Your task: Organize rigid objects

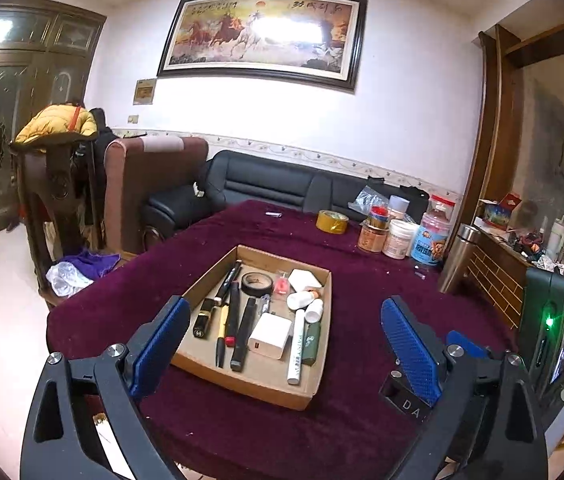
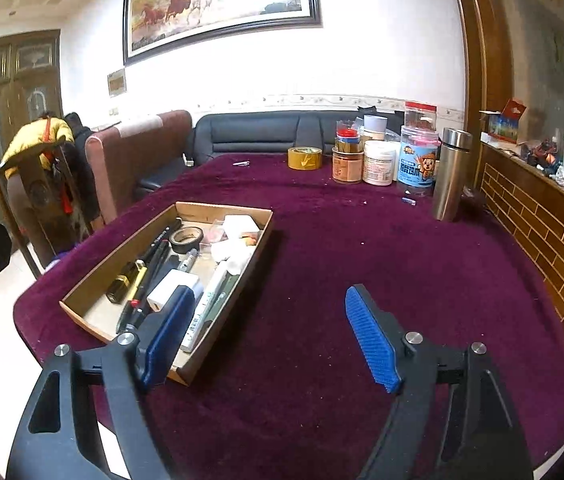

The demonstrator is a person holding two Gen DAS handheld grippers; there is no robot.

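A shallow cardboard tray (image 1: 197,284) (image 2: 93,276) sits on the maroon tablecloth (image 1: 346,280) (image 2: 362,240). It holds pens, a black tape roll (image 1: 256,283) (image 2: 187,238), a white charger block (image 1: 269,335) (image 2: 173,286), a white tube (image 1: 297,348) (image 2: 205,304), small white bottles and other small items. My left gripper (image 1: 286,344) is open and empty, held above the tray's near end. My right gripper (image 2: 269,336) is open and empty over bare cloth, just right of the tray's near corner.
A yellow tape roll (image 1: 332,222) (image 2: 304,158), several jars (image 1: 398,236) (image 2: 378,162) and a steel flask (image 2: 450,174) (image 1: 458,258) stand at the table's far right. A black sofa (image 1: 257,188), a brown chair and a wooden counter (image 2: 542,216) surround the table.
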